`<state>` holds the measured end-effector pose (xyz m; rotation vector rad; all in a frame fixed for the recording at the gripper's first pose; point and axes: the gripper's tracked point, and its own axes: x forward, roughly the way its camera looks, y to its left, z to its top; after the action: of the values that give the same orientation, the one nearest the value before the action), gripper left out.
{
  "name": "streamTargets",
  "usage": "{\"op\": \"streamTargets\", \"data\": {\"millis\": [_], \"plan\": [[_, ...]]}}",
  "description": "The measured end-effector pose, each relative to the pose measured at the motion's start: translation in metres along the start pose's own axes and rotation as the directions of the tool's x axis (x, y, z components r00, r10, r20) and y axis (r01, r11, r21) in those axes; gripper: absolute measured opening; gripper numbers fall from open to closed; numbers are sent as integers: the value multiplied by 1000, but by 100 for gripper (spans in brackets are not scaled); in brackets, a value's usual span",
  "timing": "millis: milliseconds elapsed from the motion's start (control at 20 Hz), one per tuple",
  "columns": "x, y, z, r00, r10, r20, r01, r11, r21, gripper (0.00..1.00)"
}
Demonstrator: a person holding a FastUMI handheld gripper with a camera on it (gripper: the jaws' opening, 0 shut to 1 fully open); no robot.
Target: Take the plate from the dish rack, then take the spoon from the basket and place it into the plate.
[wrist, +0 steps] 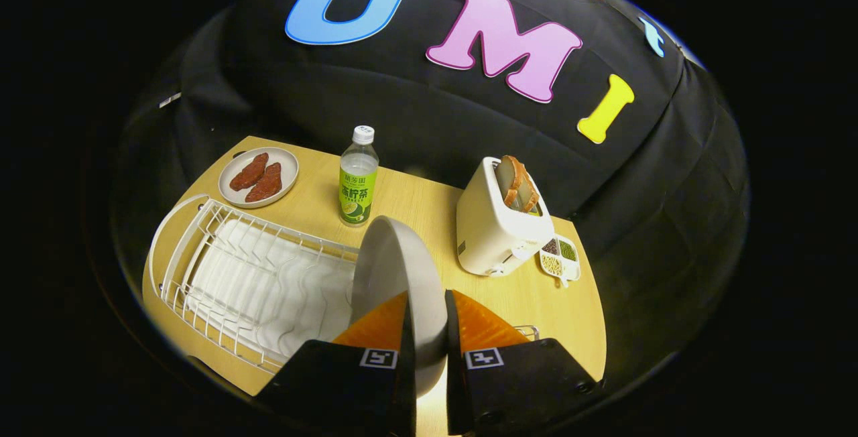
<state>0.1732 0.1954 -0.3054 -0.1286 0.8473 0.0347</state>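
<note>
Plate [395,269]: smooth, matt off-white, ceramic-looking; held on edge, with both fingers of the gripper [427,303] pressed on its rim.
Dish rack [228,269]: thin white coated wire over a glossy white ribbed plastic drip tray.
Table [549,303]: pale wood-look top, smooth, faint sheen.
Bottle [357,182]: clear plastic, glossy, with a shiny printed label and a white ridged plastic cap.
Toaster [493,229]: cream plastic shell, smooth, satin finish.
Small plate [289,162] near the bottle: smooth, matt grey-white.
Booth wall: black cloth, matt, softly creased.
</note>
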Motion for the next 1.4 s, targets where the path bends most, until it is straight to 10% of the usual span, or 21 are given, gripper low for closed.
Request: {"op": "streamTargets", "data": {"millis": [400,950,1400], "plan": [[-7,-12,32,992,-85,91,93,992,-85,21],[-72,-59,12,984,124,125,-142,979,148,21],[-135,-99,-109,959,283,-11,-257,887,383,21]]}}
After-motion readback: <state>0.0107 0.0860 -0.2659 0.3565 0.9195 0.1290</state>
